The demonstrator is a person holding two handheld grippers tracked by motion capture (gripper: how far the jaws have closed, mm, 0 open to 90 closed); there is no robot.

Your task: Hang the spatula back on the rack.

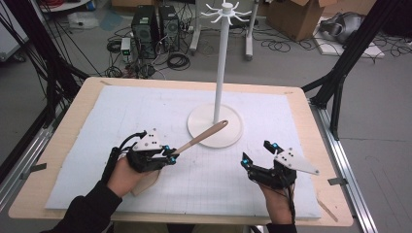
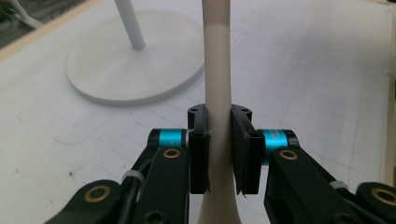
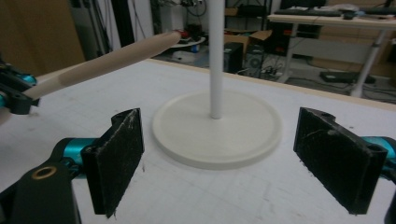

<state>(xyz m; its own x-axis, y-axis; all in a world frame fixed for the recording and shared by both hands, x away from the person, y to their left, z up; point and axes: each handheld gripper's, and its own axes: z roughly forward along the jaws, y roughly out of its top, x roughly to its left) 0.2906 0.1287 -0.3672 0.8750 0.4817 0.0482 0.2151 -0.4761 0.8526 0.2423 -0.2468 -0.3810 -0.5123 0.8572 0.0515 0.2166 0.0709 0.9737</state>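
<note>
The left gripper (image 1: 171, 157) sits near the left of the table, its two black jaws closed tight on the handle of a pale wooden spatula (image 1: 201, 139). In the left gripper view the pads (image 2: 199, 161) press the narrow neck of that spatula (image 2: 217, 84) from both sides, with the handle running straight ahead between them. In the high view the handle rises at a slant to the far right, its rounded end hanging over the near edge of the round white base (image 1: 231, 133) of a hanger stand (image 1: 222, 58); the broad blade end shows below the left hand (image 1: 127, 175), close to the mat. Whether the handle tip touches the base cannot be told.

The right gripper (image 1: 255, 154) is held near the right of the table, well apart from the spatula, with its jaws spread wide and nothing between them. In the right gripper view the stand's base (image 3: 243, 140) and its white pole (image 3: 216, 56) show through the gap between the two pads (image 3: 116, 158), and the spatula handle (image 3: 107, 63) crosses the upper left.

Both grippers work over a white gridded mat (image 1: 145, 111) that covers a light wooden table (image 1: 73, 111). The stand rises from the middle of the mat, its top ringed with small hooks. Beyond the far edge, computer towers (image 1: 155, 29), coiled cables and cardboard boxes (image 1: 301, 17) sit on the floor.
</note>
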